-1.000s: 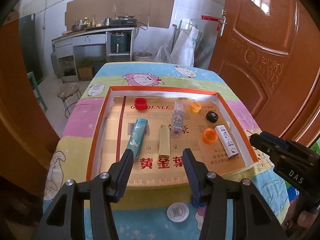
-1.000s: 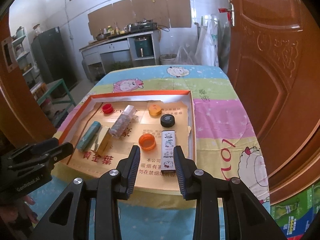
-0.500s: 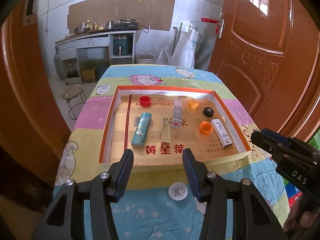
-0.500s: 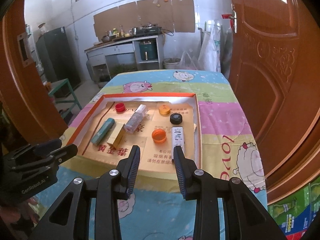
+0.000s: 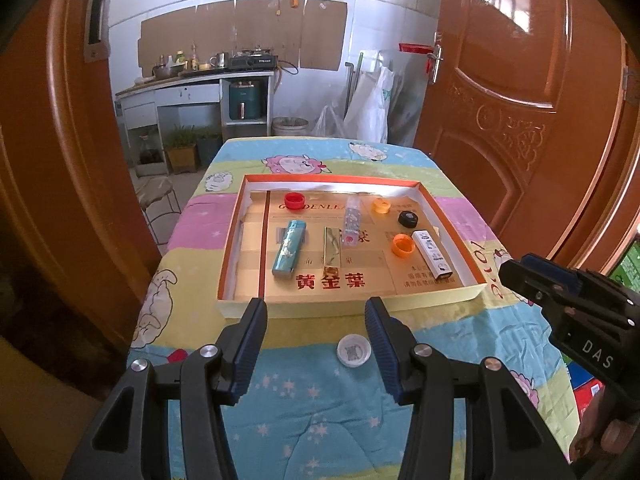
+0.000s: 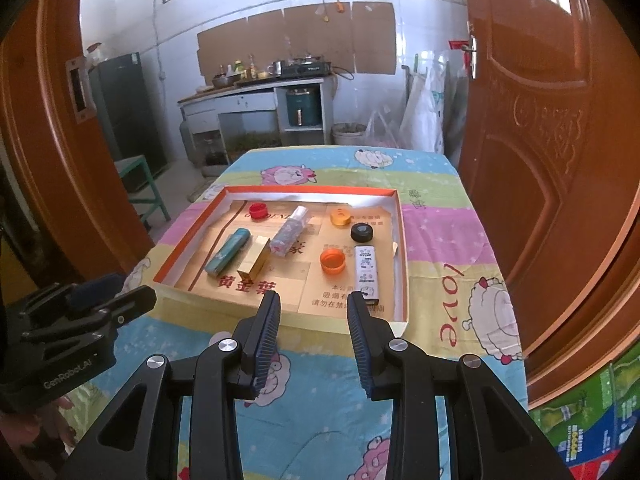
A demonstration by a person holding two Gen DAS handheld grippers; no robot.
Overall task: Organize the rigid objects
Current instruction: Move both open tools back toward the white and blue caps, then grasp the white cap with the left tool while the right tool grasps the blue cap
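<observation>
An orange-rimmed cardboard tray point(image 5: 352, 304) lies on the cartoon tablecloth. In it are a red cap point(image 5: 295, 201), a teal tube point(image 5: 288, 249), a gold box point(image 5: 331, 251), a clear spray bottle point(image 5: 351, 222), a yellow cap point(image 5: 380, 205), a black cap point(image 5: 408, 219), an orange cap point(image 5: 403, 245) and a white box point(image 5: 433, 255). A white cap point(image 5: 353, 350) sits on the cloth outside the tray's near wall. My left gripper point(image 5: 316, 312) hangs open above that cap, holding nothing. My right gripper point(image 6: 314, 304) is open with a narrower gap and empty, short of the tray's near wall point(image 6: 280, 318).
Brown wooden doors point(image 5: 520, 120) flank the table on both sides. A metal stool point(image 5: 156, 200) stands left of the table. A kitchen counter point(image 5: 192, 80) and white sacks point(image 5: 372, 108) are at the back wall. Green boxes point(image 6: 592, 424) lie on the floor at the right.
Both grippers have drawn back and up from the tray, which now looks smaller and farther. The white cap has come further into view. Neither gripper's opening has changed.
</observation>
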